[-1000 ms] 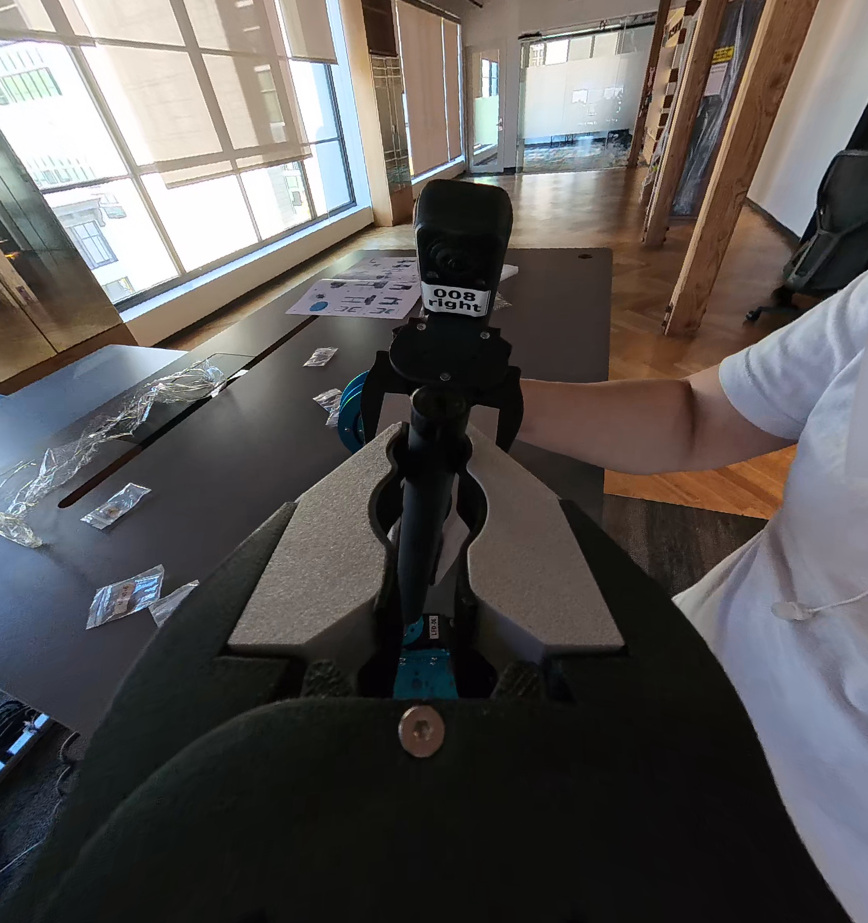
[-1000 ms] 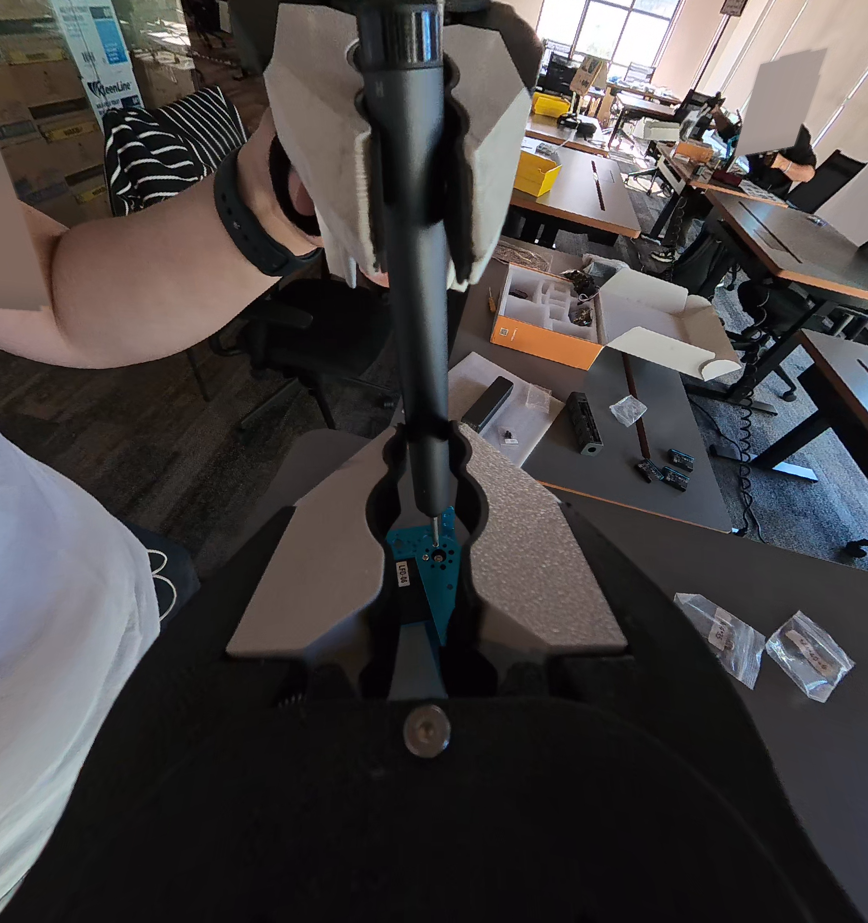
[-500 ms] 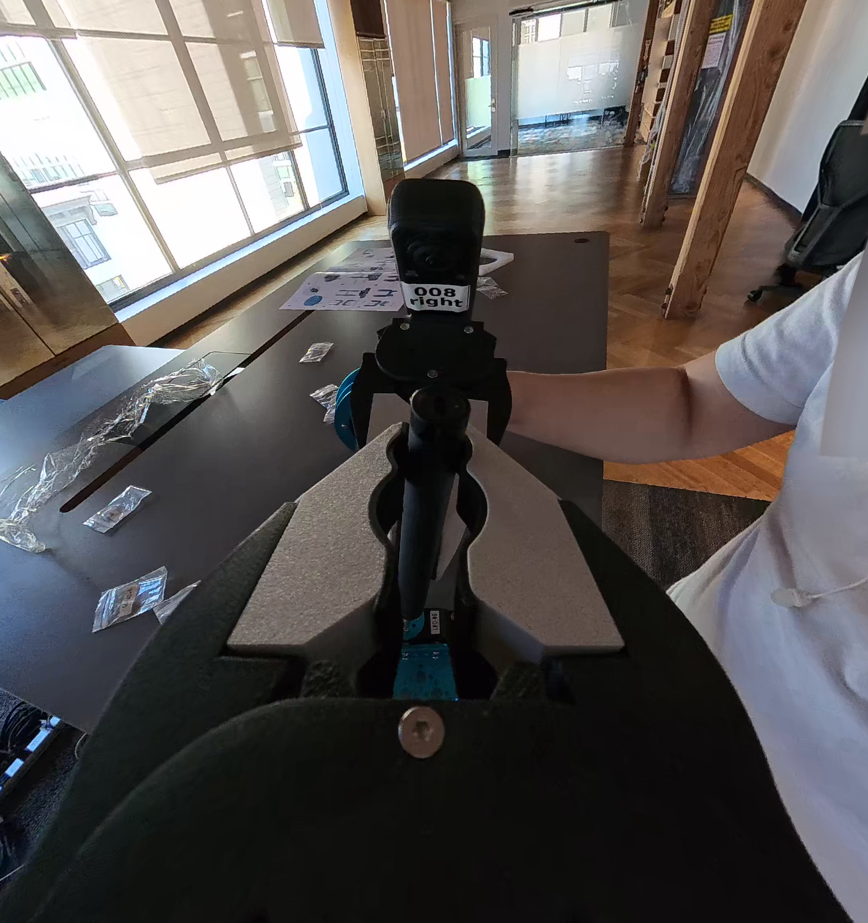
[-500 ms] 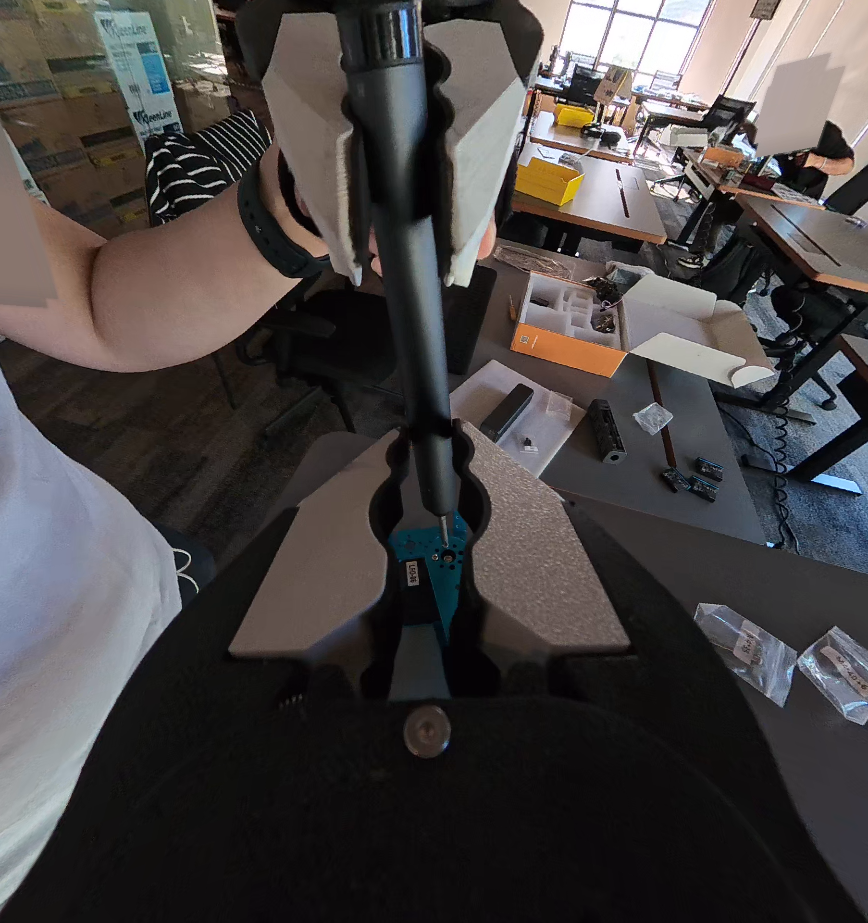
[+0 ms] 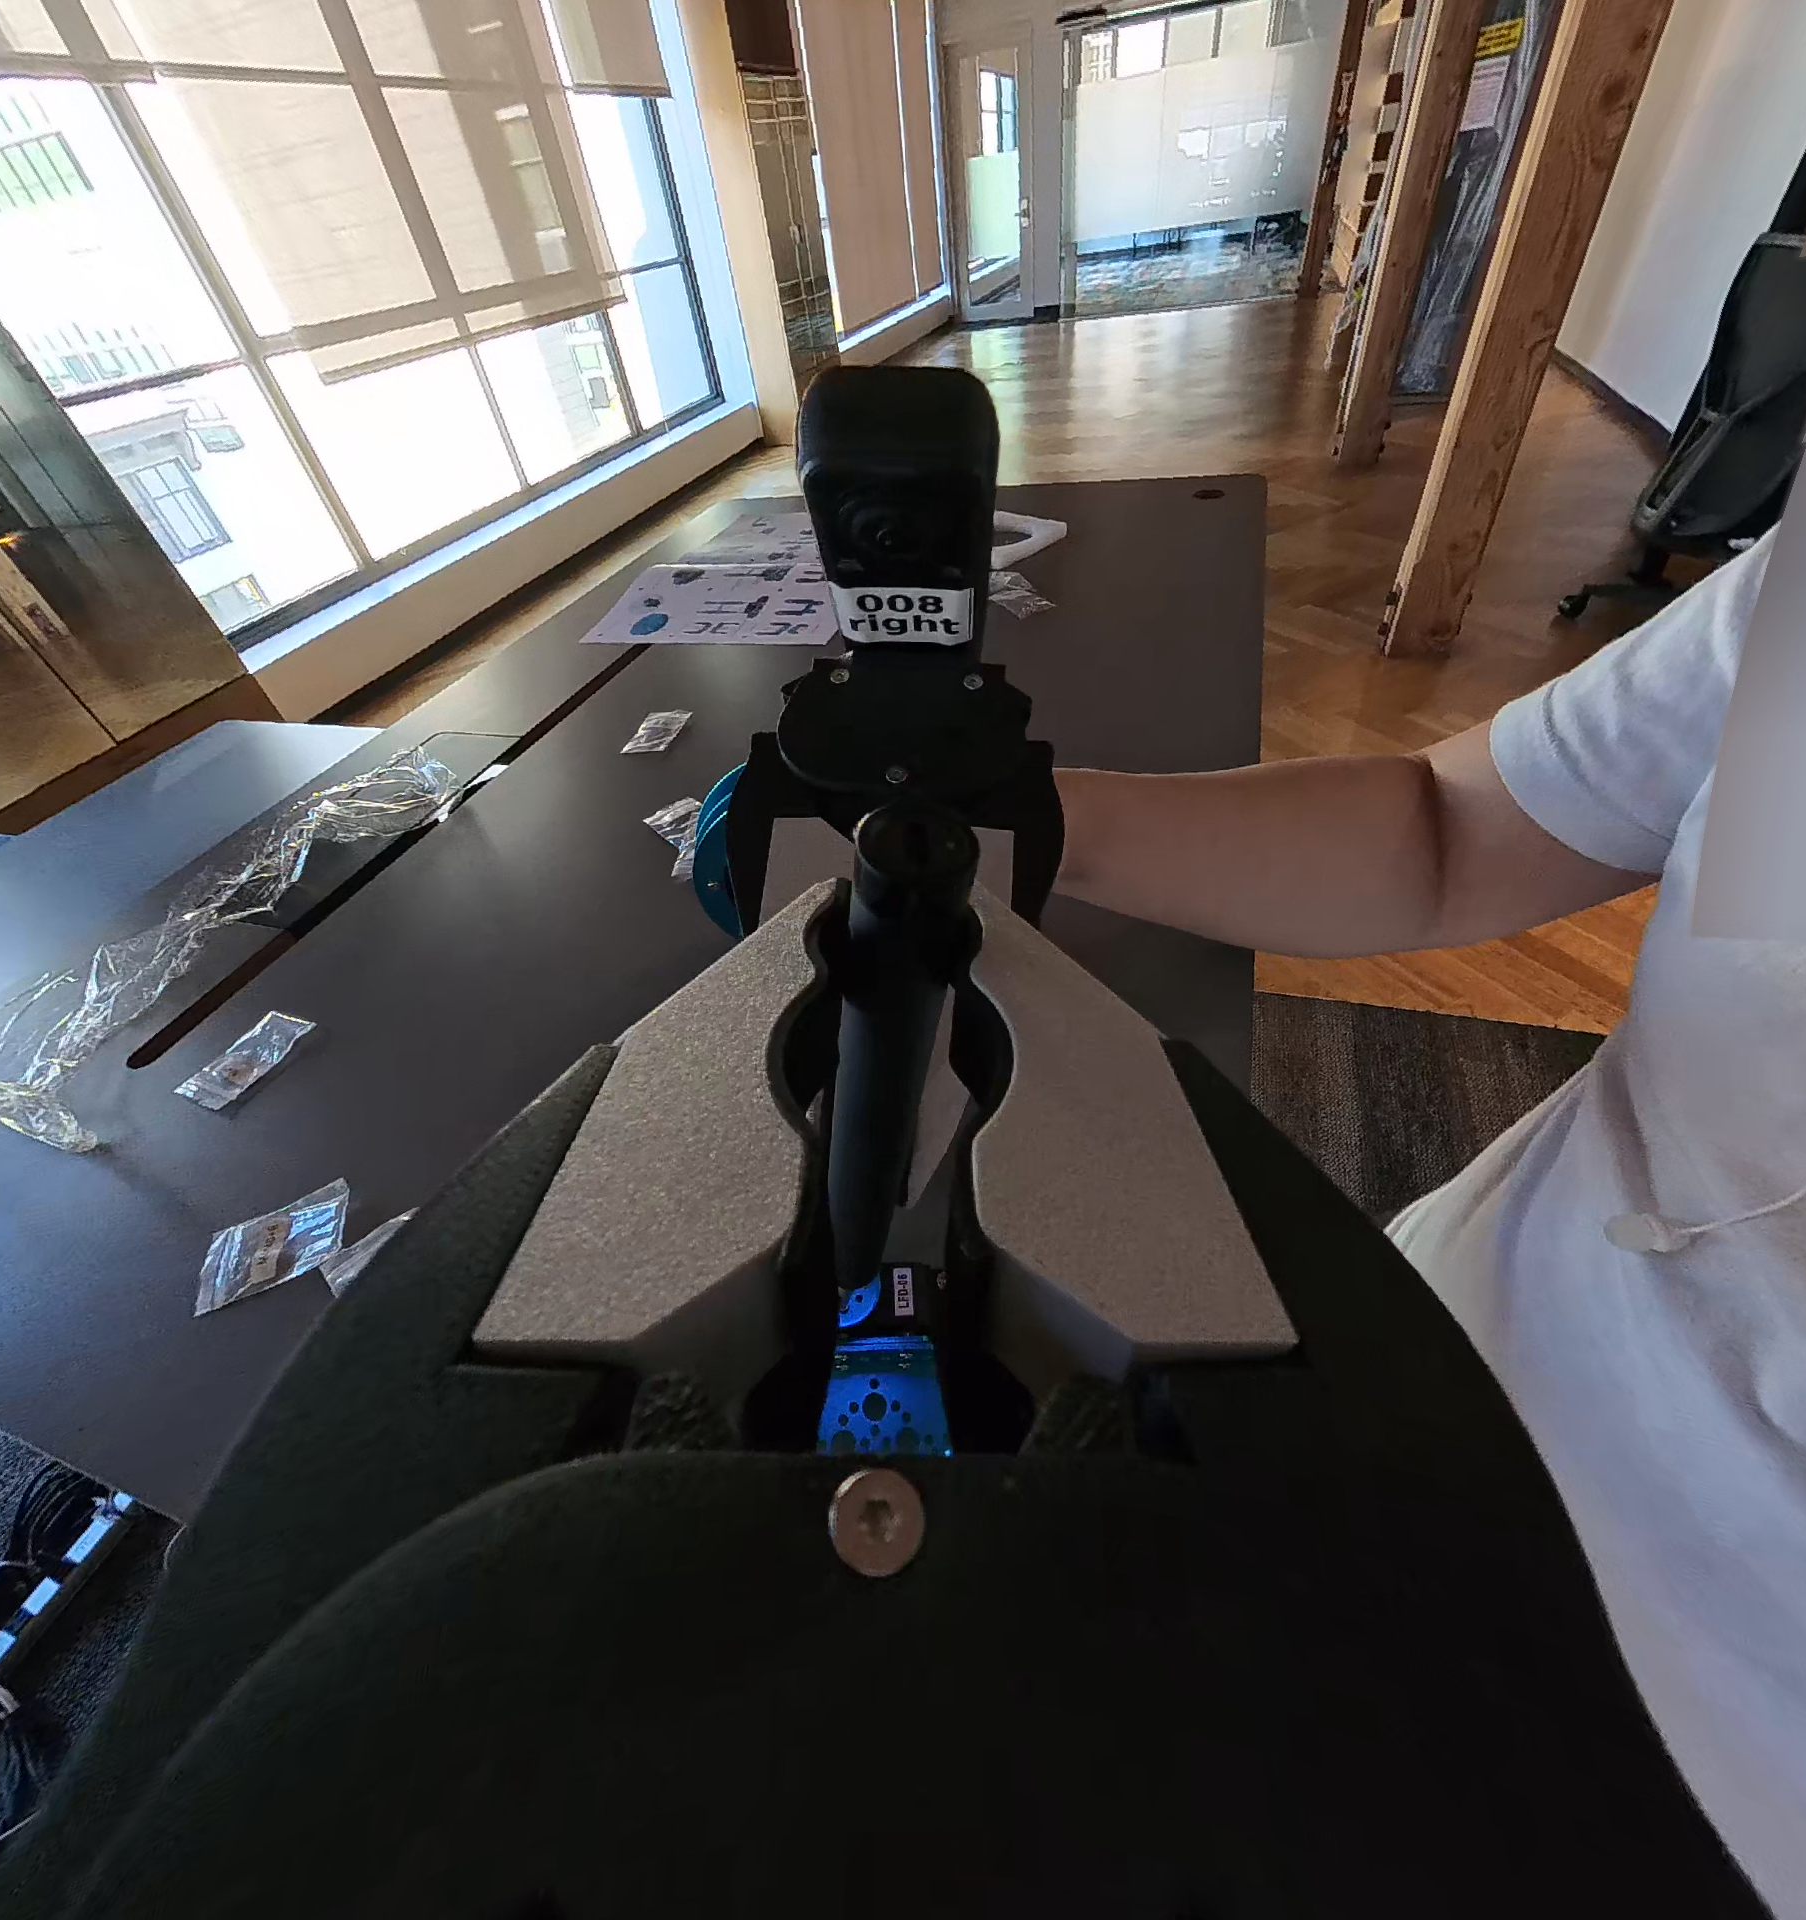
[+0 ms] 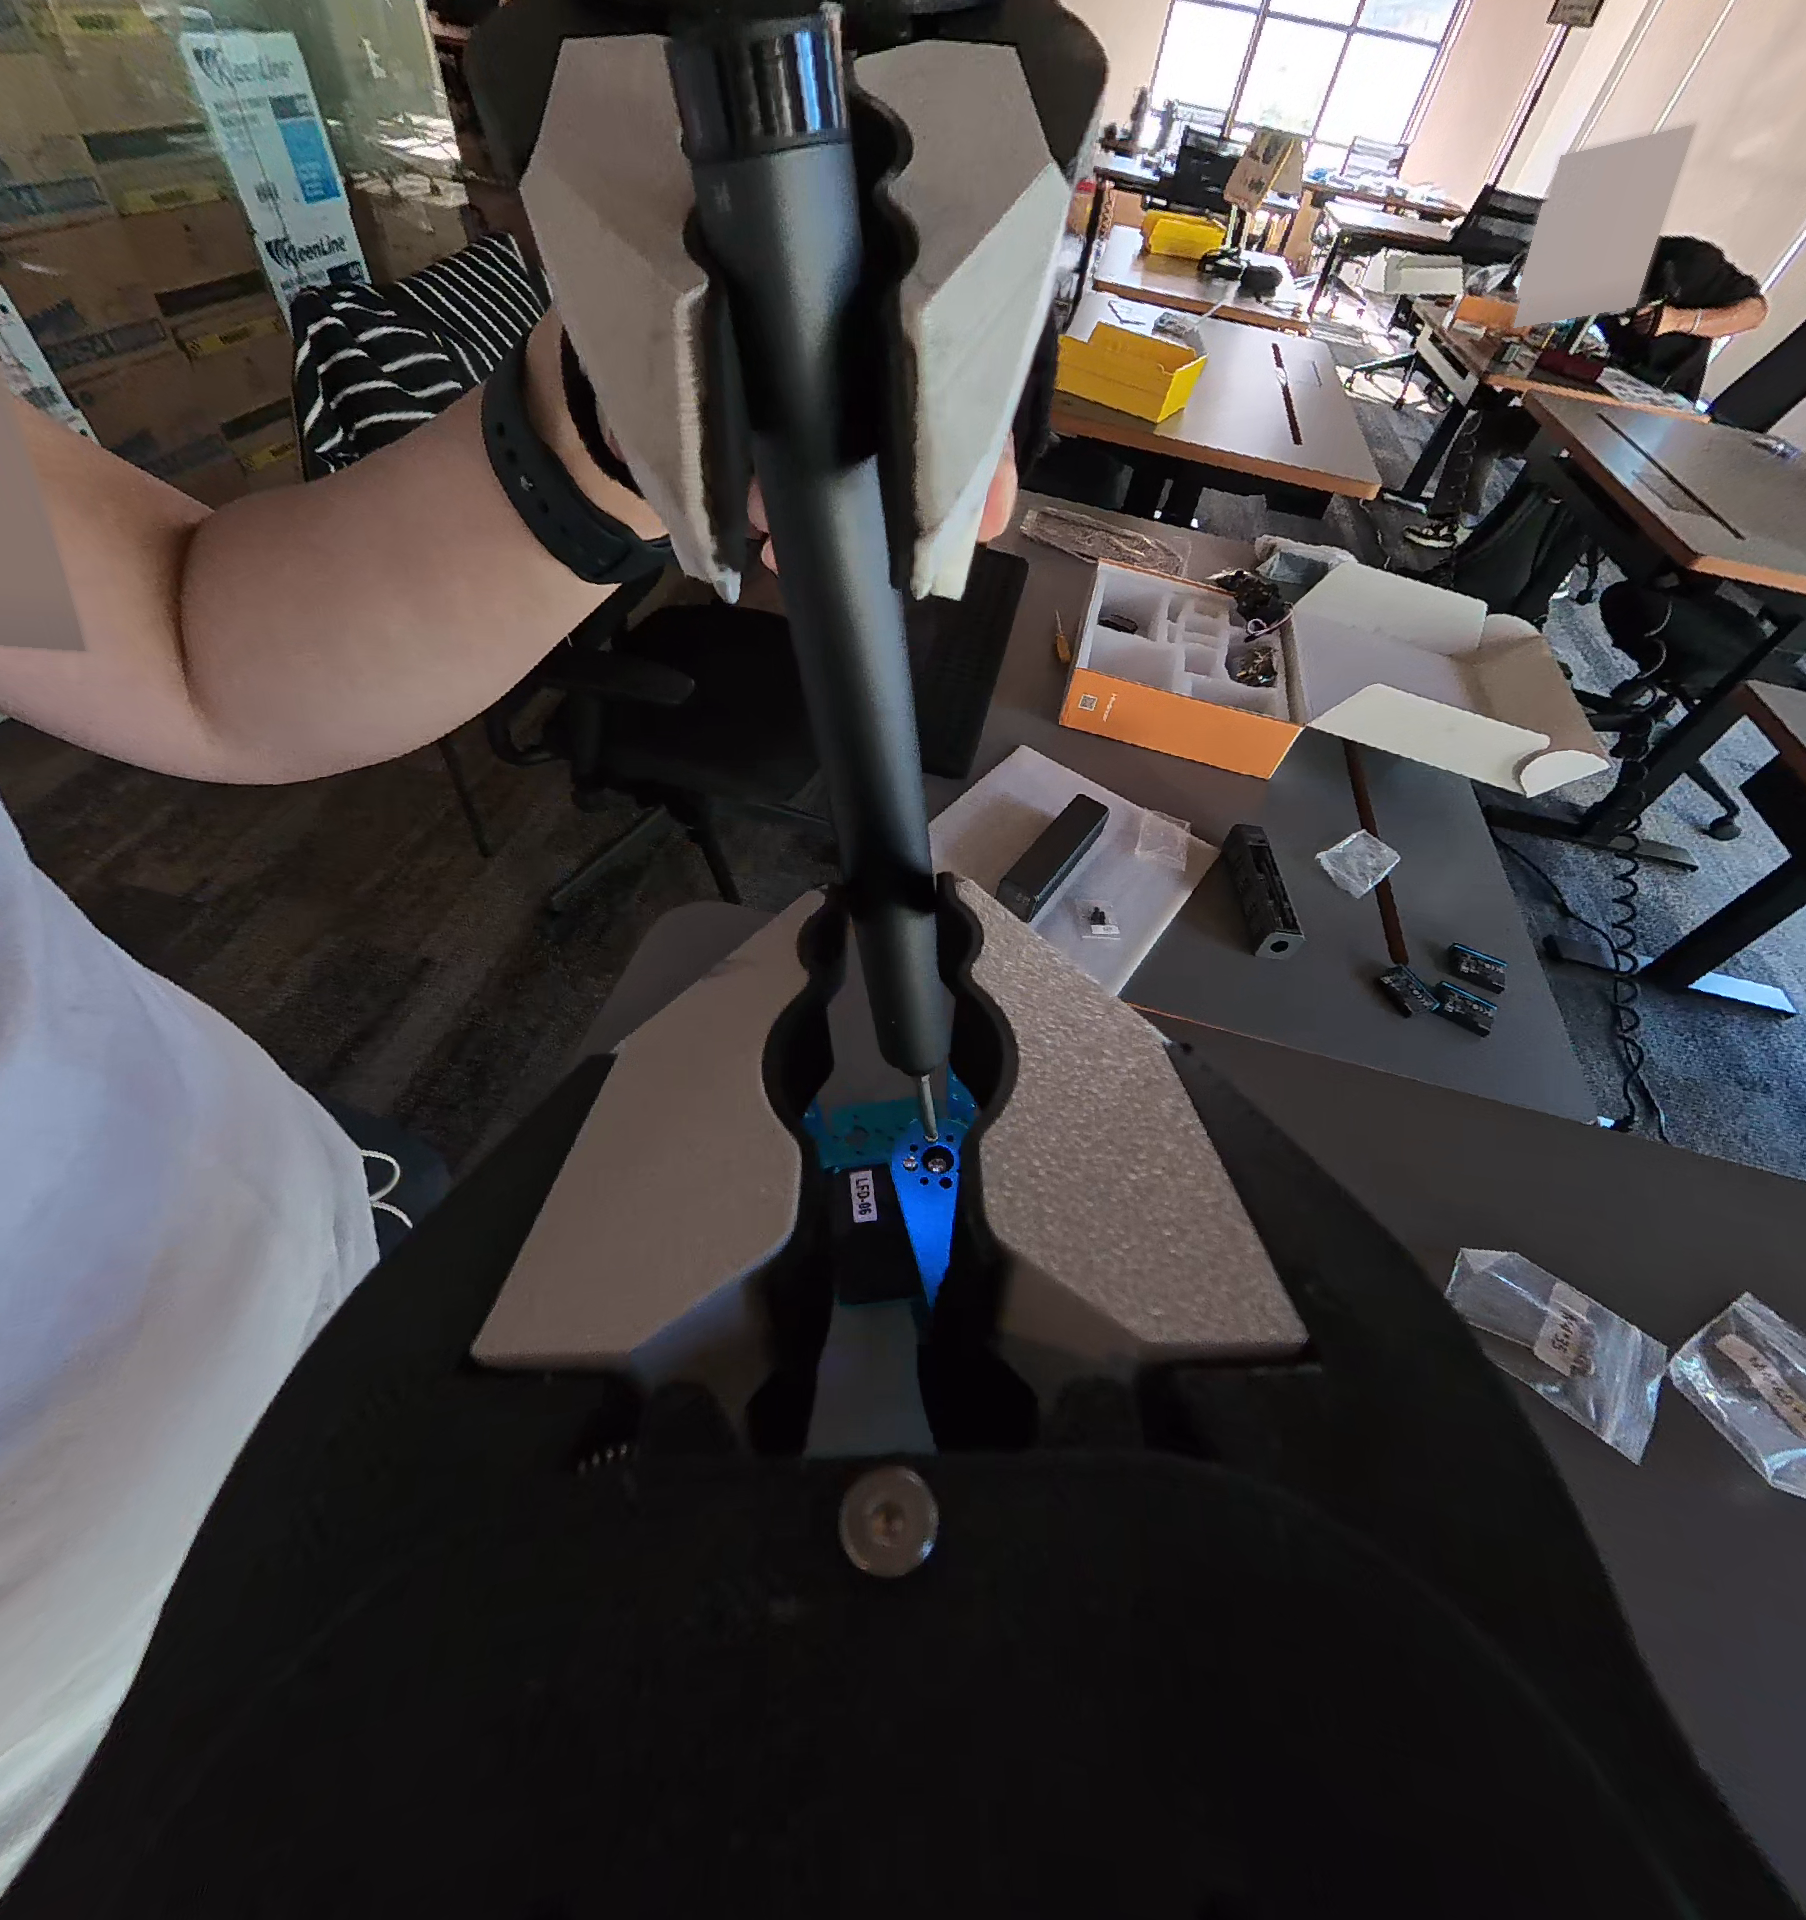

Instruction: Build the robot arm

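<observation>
1. Left gripper (image 5: 904, 914) has its grey fingers pinching a long dark metal screwdriver (image 6: 847, 623). The tip sits on a small blue metal bracket with a black block (image 6: 925, 1216).
2. That bracket is pinched deep between the right gripper (image 6: 883, 904) fingers, which hide most of it.
3. Around: clear plastic bags (image 6: 1564, 1351) lie on the dark surface (image 5: 463, 935), plus crinkled clear wrap (image 5: 255, 862) and a printed white sheet (image 5: 712, 608). An open orange box (image 6: 1179, 727) sits on the next desk.
4. Versus half a second ago: same grips, but the bracket looks turned, so its tapered arm shows more.
</observation>
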Tool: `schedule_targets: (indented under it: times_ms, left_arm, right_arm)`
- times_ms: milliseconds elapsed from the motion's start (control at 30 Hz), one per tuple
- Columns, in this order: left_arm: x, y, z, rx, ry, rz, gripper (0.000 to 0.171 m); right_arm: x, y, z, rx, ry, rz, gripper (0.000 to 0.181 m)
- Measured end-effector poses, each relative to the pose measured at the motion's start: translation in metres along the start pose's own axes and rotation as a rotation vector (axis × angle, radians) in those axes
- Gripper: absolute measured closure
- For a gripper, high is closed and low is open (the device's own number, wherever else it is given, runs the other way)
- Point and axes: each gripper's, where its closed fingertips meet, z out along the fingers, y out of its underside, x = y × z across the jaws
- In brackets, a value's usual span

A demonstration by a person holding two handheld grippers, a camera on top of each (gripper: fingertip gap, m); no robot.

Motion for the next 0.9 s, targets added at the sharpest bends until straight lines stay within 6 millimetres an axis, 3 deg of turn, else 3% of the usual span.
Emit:
schedule_targets:
  times_ms: [900]
  left_arm:
    - [0.0014,0.0002,0.0009,0.000,0.007,0.001,0.158]
  right_arm:
    - [-0.0001,0.0005,-0.0006,-0.012,0.025,-0.055,0.165]
